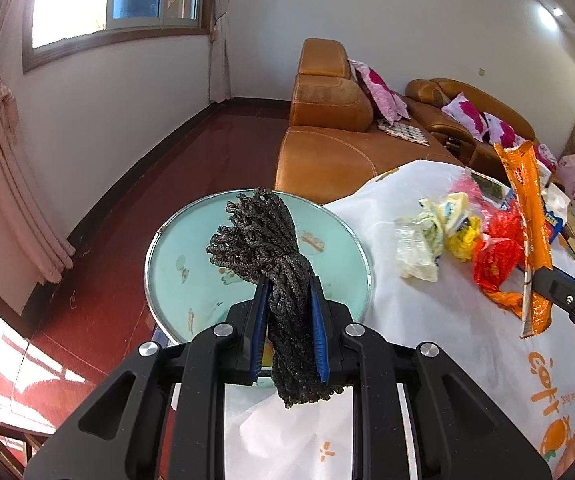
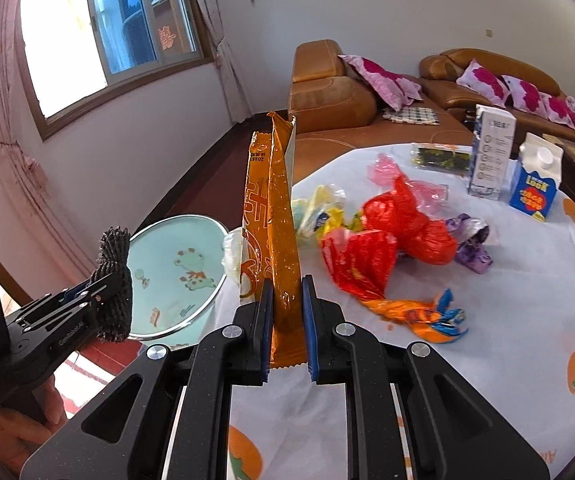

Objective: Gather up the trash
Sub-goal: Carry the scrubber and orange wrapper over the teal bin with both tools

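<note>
1. Far left, right wrist view: a person's hand (image 2: pixel 27 424) grips the handle of the left tool (image 2: pixel 107 296).
2. Left tool (image 1: pixel 287 312): blue pads clamped on a dark knitted bundle (image 1: pixel 271 256) (rope-like, coarse weave). The bundle sticks out beyond the fingertips and hangs below the pads, above a round pale-green tray (image 1: pixel 191 256).
3. Tray (image 2: pixel 175 264): cartoon animal prints, metal rim, sitting at the left edge of the desk (image 2: pixel 487 360), partly overhanging the red floor (image 1: pixel 127 200).
4. Right tool (image 2: pixel 285 312): narrow, pads pinching the lower end of a long orange snack wrapper (image 2: pixel 275 216), which stands upright, lifted off the desk. Same wrapper (image 1: pixel 527 216) and right tool (image 1: pixel 543 280) show at the right of the left wrist view.
5. Desk cloth, white with orange fruit prints. Trash lying on it: crumpled yellow-white wrappers (image 2: pixel 319 208), red plastic bags (image 2: pixel 391 232), a twisted orange-blue wrapper (image 2: pixel 415 312), a purple wrapper (image 2: pixel 471 240).
6. Far right of desk: a tall white box (image 2: pixel 491 152) and a blue-white carton (image 2: pixel 535 176), both upright.
7. Behind: brown leather sofas (image 2: pixel 327 92) with pink cushions.
</note>
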`<state>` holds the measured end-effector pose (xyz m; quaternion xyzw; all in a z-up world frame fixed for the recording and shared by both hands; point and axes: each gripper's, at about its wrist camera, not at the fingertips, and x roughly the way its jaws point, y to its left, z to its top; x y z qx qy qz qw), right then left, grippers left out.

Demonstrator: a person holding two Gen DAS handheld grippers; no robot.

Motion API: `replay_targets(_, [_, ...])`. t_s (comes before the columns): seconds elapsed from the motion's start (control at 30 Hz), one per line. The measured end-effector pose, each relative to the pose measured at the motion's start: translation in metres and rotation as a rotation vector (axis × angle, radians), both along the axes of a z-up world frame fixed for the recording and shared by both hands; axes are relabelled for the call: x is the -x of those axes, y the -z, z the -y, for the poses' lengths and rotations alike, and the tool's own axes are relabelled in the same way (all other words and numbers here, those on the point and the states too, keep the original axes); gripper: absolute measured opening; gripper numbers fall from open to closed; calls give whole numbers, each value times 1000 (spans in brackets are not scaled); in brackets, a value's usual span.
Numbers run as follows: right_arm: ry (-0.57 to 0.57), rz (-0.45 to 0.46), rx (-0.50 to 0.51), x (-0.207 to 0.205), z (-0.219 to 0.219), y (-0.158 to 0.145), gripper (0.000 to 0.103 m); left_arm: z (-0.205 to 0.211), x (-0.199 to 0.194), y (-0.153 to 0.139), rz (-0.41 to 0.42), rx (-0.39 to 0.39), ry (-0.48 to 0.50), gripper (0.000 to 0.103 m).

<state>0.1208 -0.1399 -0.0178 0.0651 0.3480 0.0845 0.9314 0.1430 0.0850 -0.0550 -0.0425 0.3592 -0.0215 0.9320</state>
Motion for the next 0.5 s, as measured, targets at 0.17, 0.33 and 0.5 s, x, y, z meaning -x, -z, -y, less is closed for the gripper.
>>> replay_targets(0.17, [-23, -6, 11, -6, -12, 2, 14, -14, -4, 2, -4, 12, -23, 20])
replay_targets(0.33, [-45, -13, 16, -12, -25, 4, 14, -26, -6, 4, -5, 14, -45, 20])
replay_targets(0.5, [-66, -20, 18, -16, -36, 6, 14, -36, -10, 7, -14, 15, -66, 20])
